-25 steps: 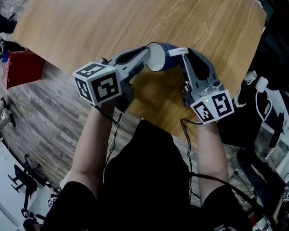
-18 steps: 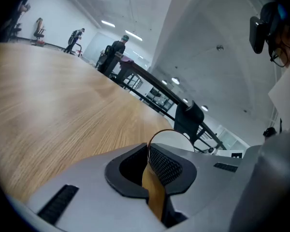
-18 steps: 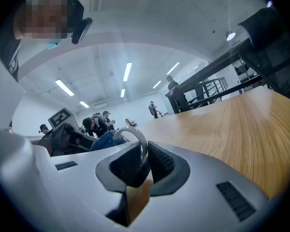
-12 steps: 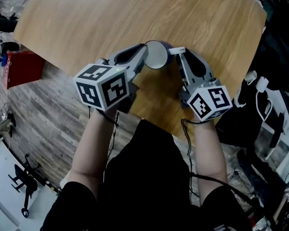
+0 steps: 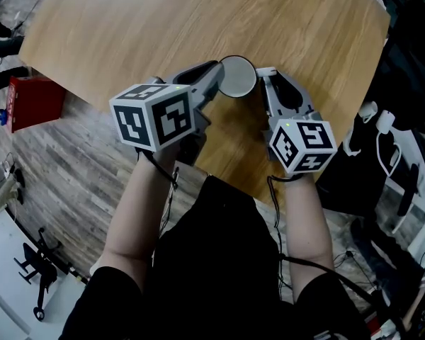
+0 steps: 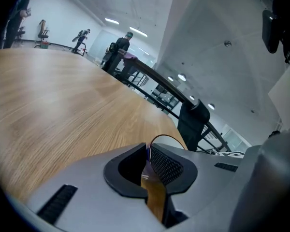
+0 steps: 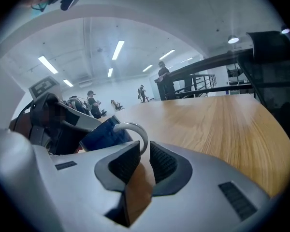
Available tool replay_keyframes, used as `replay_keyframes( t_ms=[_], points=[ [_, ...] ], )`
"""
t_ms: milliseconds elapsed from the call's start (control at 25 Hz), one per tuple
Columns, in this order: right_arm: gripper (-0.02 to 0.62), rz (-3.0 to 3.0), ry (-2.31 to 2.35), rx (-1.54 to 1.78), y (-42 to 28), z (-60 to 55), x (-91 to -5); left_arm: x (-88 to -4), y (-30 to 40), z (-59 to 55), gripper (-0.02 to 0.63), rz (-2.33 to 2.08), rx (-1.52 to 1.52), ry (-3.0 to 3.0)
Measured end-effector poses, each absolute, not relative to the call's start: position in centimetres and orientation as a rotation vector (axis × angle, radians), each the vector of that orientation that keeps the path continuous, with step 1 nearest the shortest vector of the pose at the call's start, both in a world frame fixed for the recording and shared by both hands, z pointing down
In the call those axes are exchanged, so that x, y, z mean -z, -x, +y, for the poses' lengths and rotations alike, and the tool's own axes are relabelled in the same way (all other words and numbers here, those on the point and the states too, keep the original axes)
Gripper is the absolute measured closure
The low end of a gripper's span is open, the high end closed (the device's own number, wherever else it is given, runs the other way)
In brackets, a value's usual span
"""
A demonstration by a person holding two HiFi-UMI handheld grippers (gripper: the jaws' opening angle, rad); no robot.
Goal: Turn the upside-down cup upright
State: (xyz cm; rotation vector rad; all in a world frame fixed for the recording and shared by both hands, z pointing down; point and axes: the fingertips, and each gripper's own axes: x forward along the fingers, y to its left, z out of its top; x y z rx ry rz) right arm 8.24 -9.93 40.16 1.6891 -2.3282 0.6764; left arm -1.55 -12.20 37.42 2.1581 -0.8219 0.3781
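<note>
Seen from the head view, a red box (image 5: 32, 101) sits on the plank floor at far left, beside the edge of a light wooden table (image 5: 198, 13). Two bare forearms reach up from the bottom edge, each hand holding a grey gripper topped with a black-and-white marker cube.

The left gripper (image 5: 214, 80) points up and to the right, its tip at the left side of the cup (image 5: 237, 76). In the left gripper view, the left gripper (image 6: 149, 151) has its jaws very narrow and just easing apart, with the cup's (image 6: 166, 137) thin rim caught between the textured pads.

The cup is near the table's front edge, between the two gripper tips, with its round white inside facing up toward the head camera. I cannot tell whether its base touches the wood.

The right gripper (image 5: 263, 83) points up from the right, meeting the cup's right side. In the right gripper view, the right gripper (image 7: 145, 153) has its jaws narrow and pinched on the cup's white handle (image 7: 135, 128), with the dark blue cup (image 7: 104, 134) body just beyond to the left.
</note>
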Motion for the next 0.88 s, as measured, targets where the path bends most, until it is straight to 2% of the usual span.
replay_keyframes(
  t_ms=[320,880],
  points=[
    [0.52,-2.206,-1.624,-0.809,-9.5,-10.1,-41.9,-36.9,-0.3,-12.9,0.559,-0.777,-0.357,-2.134],
    [0.503,-2.155,-1.539,-0.842,-10.8,-8.4,-42.8,-36.5,-1.7,-12.9,0.551,-0.806,-0.349,-2.254]
  ],
)
